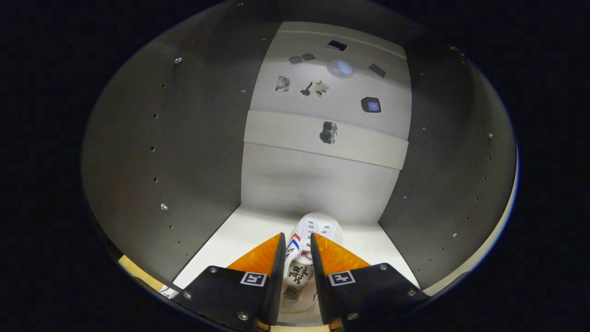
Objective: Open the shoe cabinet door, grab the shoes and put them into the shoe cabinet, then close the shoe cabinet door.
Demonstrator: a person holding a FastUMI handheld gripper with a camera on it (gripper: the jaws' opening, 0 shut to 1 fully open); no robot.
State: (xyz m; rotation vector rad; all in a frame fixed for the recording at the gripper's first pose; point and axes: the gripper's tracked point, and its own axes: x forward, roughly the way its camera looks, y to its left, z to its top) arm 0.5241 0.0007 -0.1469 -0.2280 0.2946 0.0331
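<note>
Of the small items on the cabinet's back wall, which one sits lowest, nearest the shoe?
The little camera figure, alone on the protruding band of the back wall, straight beyond the white shoe held in the gripper.

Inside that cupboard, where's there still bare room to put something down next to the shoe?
Bare shelf floor lies left of the white shoe, up to the left wall, and a narrower strip on its right toward the right wall. It is crowded in the middle, where the claw grips the shoe, toe near the back panel.
</note>
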